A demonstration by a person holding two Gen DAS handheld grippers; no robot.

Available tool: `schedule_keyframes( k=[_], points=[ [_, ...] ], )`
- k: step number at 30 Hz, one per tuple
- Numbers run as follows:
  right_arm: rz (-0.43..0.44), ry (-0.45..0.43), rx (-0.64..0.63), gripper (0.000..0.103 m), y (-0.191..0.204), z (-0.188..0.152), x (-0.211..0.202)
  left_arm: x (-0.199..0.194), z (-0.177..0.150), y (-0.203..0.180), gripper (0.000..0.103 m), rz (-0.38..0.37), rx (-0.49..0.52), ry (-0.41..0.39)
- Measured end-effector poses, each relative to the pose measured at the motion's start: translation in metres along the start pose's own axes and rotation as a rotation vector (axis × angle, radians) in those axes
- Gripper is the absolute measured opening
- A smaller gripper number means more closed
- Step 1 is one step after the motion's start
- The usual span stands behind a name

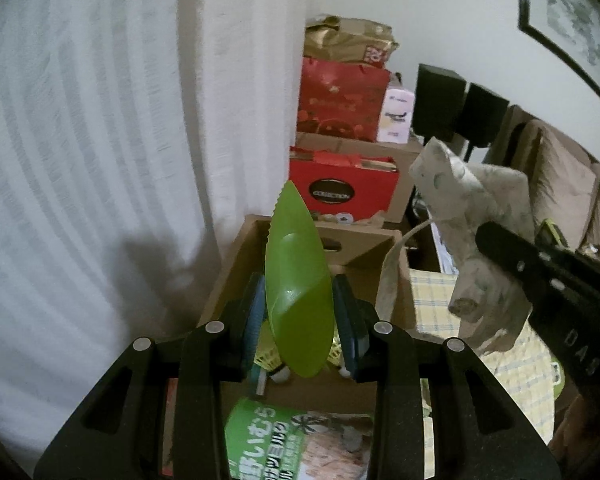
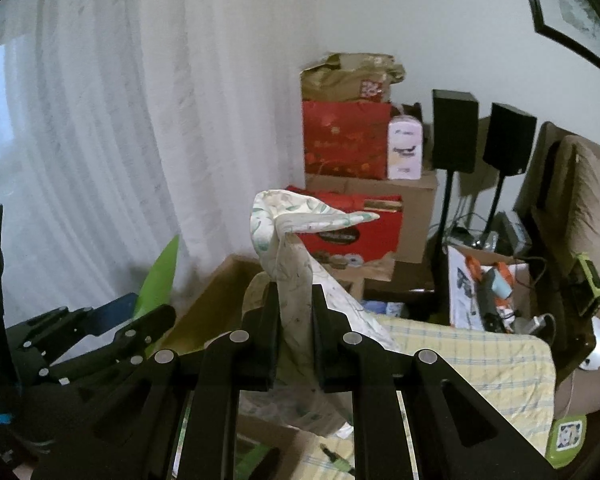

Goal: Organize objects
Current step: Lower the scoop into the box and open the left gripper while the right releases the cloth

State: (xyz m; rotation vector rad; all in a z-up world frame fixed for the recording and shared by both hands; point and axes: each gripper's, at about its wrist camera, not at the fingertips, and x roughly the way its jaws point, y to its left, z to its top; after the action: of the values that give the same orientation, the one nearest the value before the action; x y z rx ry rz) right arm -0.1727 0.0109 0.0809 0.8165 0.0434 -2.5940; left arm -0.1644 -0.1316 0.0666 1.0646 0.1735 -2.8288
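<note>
My left gripper [image 1: 300, 308] is shut on a green plastic scoop with a toothed edge [image 1: 296, 280], held upright above an open cardboard box [image 1: 236, 264]. The scoop also shows at the left of the right wrist view [image 2: 160, 276]. My right gripper [image 2: 296, 300] is shut on a white floral-print cloth [image 2: 292, 248] that stands up between the fingers and hangs down below. The same cloth [image 1: 472, 216] and the right gripper's black body show at the right of the left wrist view.
A white curtain [image 1: 100, 160] fills the left. Red gift bags [image 1: 340, 100] and cardboard boxes are stacked in the corner. A yellow checked cloth [image 2: 480, 360] lies at the right. Two black speakers [image 2: 456, 136] stand behind; a box of tools [image 2: 492, 292] sits beyond.
</note>
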Motion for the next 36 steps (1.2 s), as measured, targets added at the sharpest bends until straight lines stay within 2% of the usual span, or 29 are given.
schedule_keyframes(
  k=[9,17,20,22,23,24,30,32,34,36],
  points=[
    [0.064,0.069,0.03,0.013,0.012,-0.015,0.042,0.03,-0.008,0.014,0.031,0.003,-0.013,0.049],
    [0.104,0.129,0.045,0.013,0.016,-0.033,0.077,0.076,-0.025,0.018,0.031,-0.046,-0.027,0.149],
    [0.107,0.146,0.058,0.019,0.014,-0.039,0.086,0.088,-0.032,0.015,0.032,-0.059,-0.025,0.18],
    [0.113,0.17,0.068,0.032,0.012,-0.041,0.092,0.096,-0.037,0.014,0.032,-0.062,-0.028,0.2],
    [0.11,0.175,0.071,0.037,0.011,-0.043,0.094,0.098,-0.038,0.014,0.032,-0.065,-0.033,0.207],
    [0.104,0.177,0.072,0.037,0.01,-0.044,0.095,0.1,-0.039,0.014,0.032,-0.069,-0.04,0.212],
    [0.088,0.166,0.093,0.041,-0.003,-0.044,0.088,0.097,-0.039,0.018,0.047,-0.066,-0.056,0.211],
    [0.081,0.163,0.098,0.041,-0.007,-0.043,0.085,0.095,-0.038,0.019,0.055,-0.067,-0.066,0.203],
    [0.075,0.163,0.105,0.042,-0.011,-0.043,0.082,0.092,-0.037,0.02,0.069,-0.063,-0.07,0.194],
    [0.073,0.158,0.109,0.042,-0.014,-0.043,0.077,0.09,-0.036,0.02,0.069,-0.06,-0.073,0.185]
  ],
)
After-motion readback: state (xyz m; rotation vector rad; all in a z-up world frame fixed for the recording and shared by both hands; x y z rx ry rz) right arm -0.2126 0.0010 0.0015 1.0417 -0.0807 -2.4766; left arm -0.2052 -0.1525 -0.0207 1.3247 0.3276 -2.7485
